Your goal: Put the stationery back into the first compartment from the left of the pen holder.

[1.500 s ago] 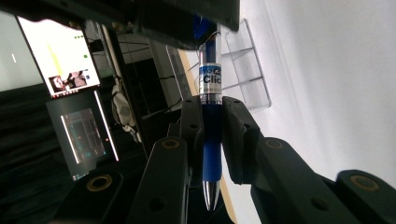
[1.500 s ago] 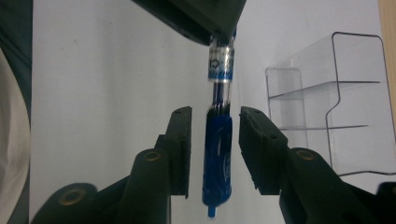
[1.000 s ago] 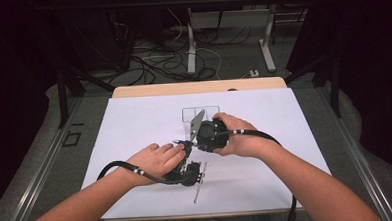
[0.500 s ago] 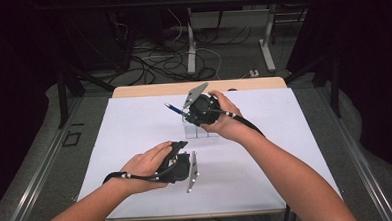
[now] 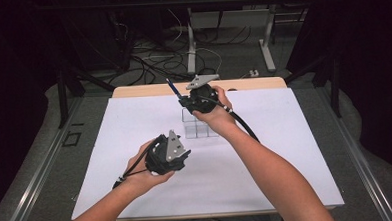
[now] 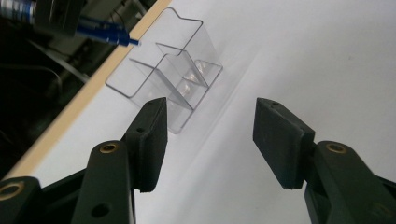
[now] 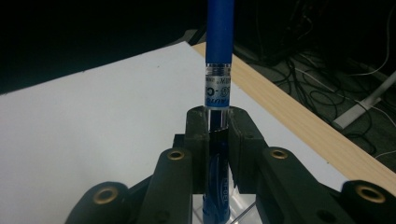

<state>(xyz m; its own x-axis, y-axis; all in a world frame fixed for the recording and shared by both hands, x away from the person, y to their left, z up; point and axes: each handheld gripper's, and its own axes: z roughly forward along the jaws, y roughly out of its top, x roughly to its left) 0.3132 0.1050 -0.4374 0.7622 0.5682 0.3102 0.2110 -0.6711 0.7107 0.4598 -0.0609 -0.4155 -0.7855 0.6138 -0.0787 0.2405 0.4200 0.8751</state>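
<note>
Print is found in the right gripper view alone, on the blue pen (image 7: 218, 84) clamped between the jaws of the right tongs (image 7: 218, 123). Just above the tips of these tongs, on the clear band below the blue barrel, a line of tiny dark letters is seen, too small and blurred to be made out. Directly under it, larger white lettering runs along the barrel; only a fragment like "-C" can be read. Lower down, between the jaws, further pale characters are printed on the dark blue barrel, but they cannot be read with certainty.
</note>
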